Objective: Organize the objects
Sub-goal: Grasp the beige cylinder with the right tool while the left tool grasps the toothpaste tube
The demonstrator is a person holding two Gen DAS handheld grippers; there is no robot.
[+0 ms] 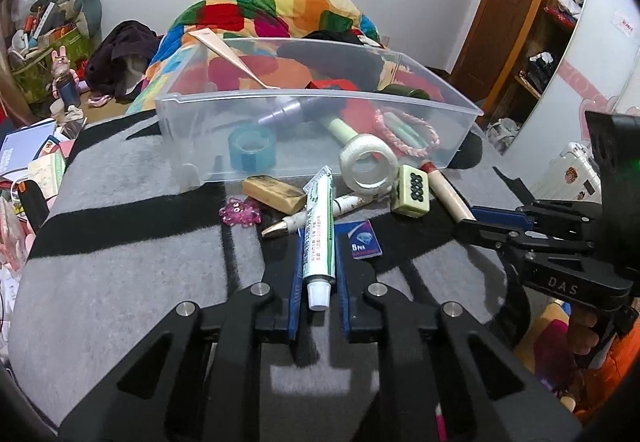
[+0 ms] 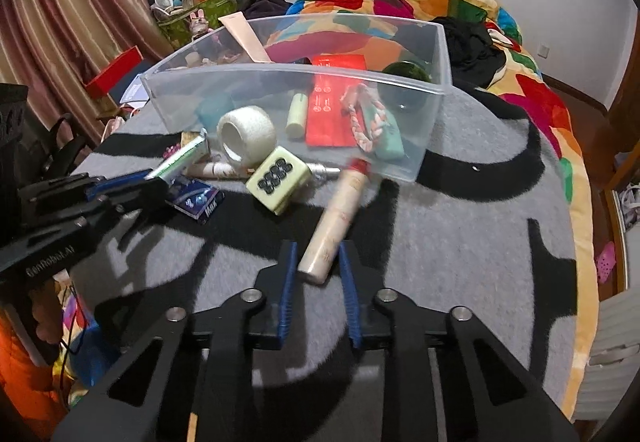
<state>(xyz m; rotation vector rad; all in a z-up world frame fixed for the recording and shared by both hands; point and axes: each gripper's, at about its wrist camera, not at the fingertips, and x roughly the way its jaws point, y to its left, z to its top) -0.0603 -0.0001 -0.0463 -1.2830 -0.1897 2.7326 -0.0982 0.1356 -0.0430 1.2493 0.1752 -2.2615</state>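
A clear plastic bin (image 1: 304,98) (image 2: 432,82) stands on the grey blanket and holds tape, tubes, a bracelet and a red packet. My left gripper (image 1: 318,242) is shut on a white and green tube (image 1: 320,226), also seen in the right wrist view (image 2: 176,162). My right gripper (image 2: 318,256) has its blue fingers around the cream cylinder (image 2: 340,218) (image 1: 444,190), jaws close on both sides. In front of the bin lie a clear tape roll (image 1: 368,162), a mahjong-style block (image 1: 412,190) (image 2: 278,178), a pen (image 1: 320,214), a tan block (image 1: 274,194) and a blue packet (image 1: 364,242).
A pink beaded trinket (image 1: 240,212) lies left of the tan block. A colourful quilt (image 1: 280,10) is heaped behind the bin. Clutter and boxes (image 1: 44,42) sit at the far left. A wooden door and shelves (image 1: 532,22) stand right.
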